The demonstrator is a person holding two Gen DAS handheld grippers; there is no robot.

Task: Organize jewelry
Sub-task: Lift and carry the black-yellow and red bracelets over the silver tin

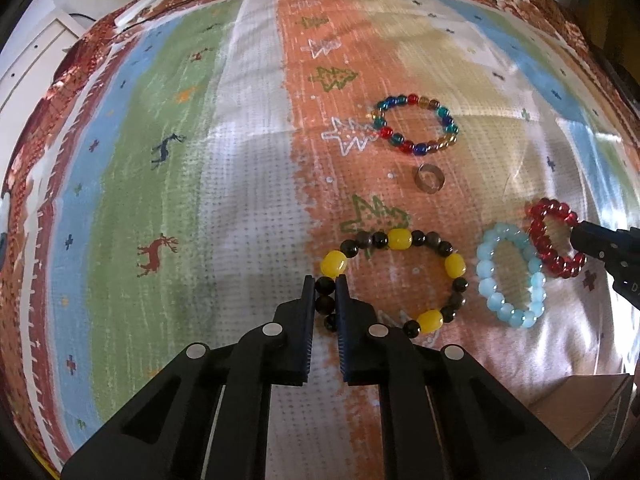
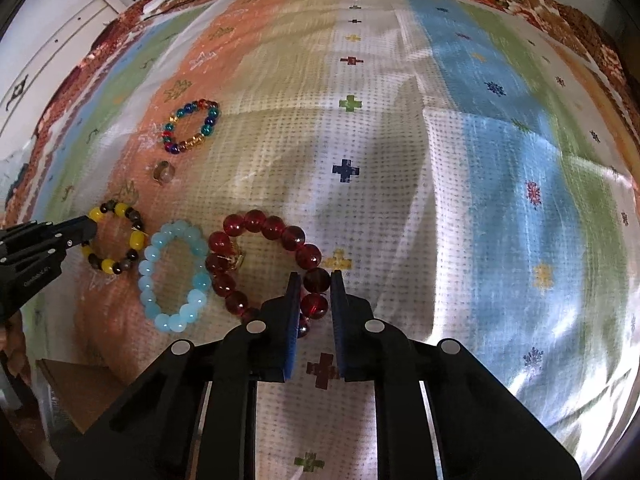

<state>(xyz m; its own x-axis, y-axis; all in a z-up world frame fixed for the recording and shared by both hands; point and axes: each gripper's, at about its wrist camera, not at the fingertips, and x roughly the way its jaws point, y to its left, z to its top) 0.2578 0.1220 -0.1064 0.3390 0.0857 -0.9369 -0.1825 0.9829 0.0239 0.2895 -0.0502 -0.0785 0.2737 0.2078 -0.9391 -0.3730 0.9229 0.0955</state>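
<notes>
Yellow-and-dark bead bracelet — flat on the patterned cloth, its left arc between my left gripper pads, pinched on dark beads. Red bead bracelet — right arc clamped in my right gripper. Pale blue bracelet lies free between them.
</notes>
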